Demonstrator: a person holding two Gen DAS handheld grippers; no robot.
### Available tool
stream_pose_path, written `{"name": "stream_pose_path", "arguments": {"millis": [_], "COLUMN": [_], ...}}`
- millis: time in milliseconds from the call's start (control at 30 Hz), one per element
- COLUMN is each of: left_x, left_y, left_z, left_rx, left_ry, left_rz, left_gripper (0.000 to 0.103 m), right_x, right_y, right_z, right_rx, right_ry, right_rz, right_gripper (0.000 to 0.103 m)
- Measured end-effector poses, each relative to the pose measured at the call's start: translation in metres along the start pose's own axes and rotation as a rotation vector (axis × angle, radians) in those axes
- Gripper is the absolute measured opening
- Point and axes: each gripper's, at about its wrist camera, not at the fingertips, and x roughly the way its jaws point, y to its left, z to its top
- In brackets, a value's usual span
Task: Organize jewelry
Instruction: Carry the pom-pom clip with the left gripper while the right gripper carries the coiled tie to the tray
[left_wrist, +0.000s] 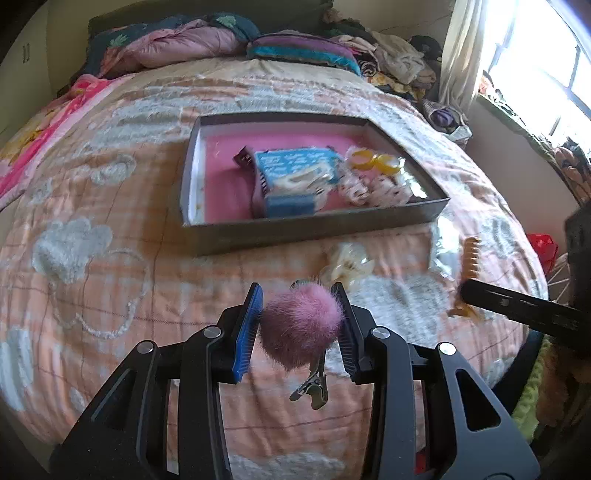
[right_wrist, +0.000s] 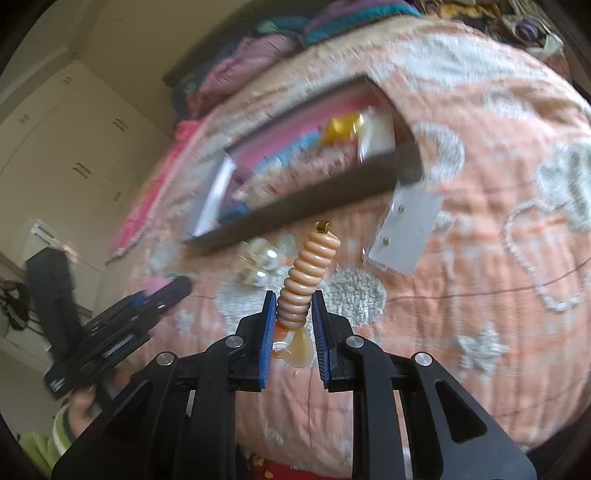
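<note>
Tray (left_wrist: 314, 236) awaits both loads: left claw (left_wrist: 301, 325) grips pompom clip (left_wrist: 299, 332), right claw (right_wrist: 293, 321) grips comb clip (right_wrist: 306, 269). Next: carry over, release.

Bedroom. Large bed covered by a peach quilted bedspread (left_wrist: 155, 236) with fluffy white cloud patches; a bright pink blanket (left_wrist: 22, 147) lies along its left edge. At the head, a heap of folded bedding: pale pink quilt (left_wrist: 177, 44), teal-and-purple striped cushion (left_wrist: 303, 50), loose pile of crumpled clothes (left_wrist: 399, 59). Cream curtain (left_wrist: 461, 48) hangs beside a barred window (left_wrist: 554, 62); strong daylight floods in, overexposed. Opposite side: beige built-in wardrobe doors with small dark handles (right_wrist: 66, 122). Walls cream.
</note>
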Motion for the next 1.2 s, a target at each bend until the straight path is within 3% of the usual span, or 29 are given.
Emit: {"name": "stream_pose_path", "arguments": {"millis": [167,300,500,633,933,1200], "left_x": [-0.008,-0.012,-0.026,-0.036,-0.057,-0.045], "left_y": [-0.015,-0.028,-0.043,-0.051,-0.058,-0.058], "left_z": [0.010,0.021,0.043,0.060,0.097,0.122], "left_rx": [0.029,0.053,0.084,0.094,0.119,0.124], "left_ry": [-0.013,-0.020,-0.074,-0.103,-0.179,-0.195], "left_rz": [-0.013,-0.022,-0.020,-0.028,-0.006,0.024], "left_gripper": [0.030,0.030,0.030,0.030,0.030,0.030], "right_x": [-0.051,-0.090,-0.120,-0.133,-0.140,-0.112], "right_y": [0.004,0.010,0.027,0.036,0.057,0.059], "right_z": [-0.001,0.005,0.019,0.029,0.065,0.109], "right_rx": [-0.055,-0.110,-0.227,-0.275,-0.365,-0.389], "right_ry": [-0.103,-0.201,-0.297,-0.335,-0.380,-0.354], "right_rz": [0.020,-0.021,-0.104,-0.113,-0.102,-0.072], "right_gripper": [0.019,0.019,0.019,0.019,0.019,0.019]}}
